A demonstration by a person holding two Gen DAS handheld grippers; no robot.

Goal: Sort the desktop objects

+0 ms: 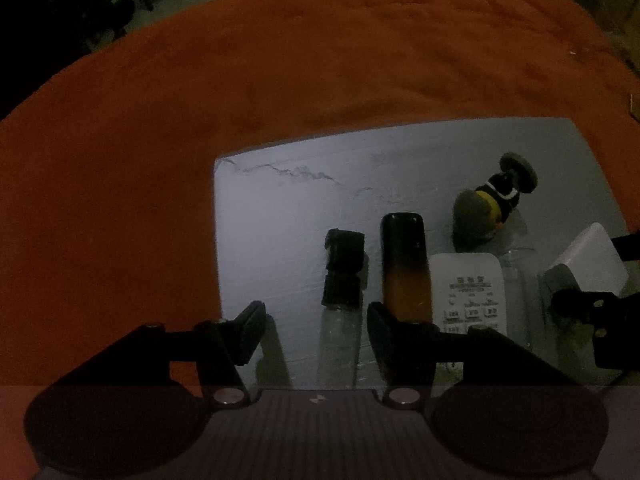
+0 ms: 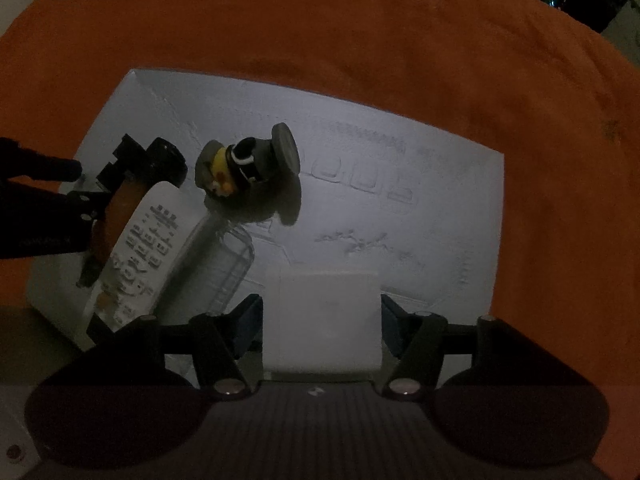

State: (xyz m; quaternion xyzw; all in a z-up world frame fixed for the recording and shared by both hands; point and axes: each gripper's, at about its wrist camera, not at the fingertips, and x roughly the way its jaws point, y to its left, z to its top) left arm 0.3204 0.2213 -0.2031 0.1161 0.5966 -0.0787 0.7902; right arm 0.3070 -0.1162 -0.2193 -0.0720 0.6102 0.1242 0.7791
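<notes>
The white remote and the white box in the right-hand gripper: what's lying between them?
A clear plastic container lies on its side between the white remote and the white box. The right wrist view shows it best.

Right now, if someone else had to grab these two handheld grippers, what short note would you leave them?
Left gripper: open, holding nothing, low over the grey board.
Right gripper: fingers on both sides of the white box; a firm grip cannot be confirmed.
On the board: white remote, orange-and-black case, small black block, clear plastic container, toy duck.
Done: nothing visibly sorted. Left: everything.
</notes>
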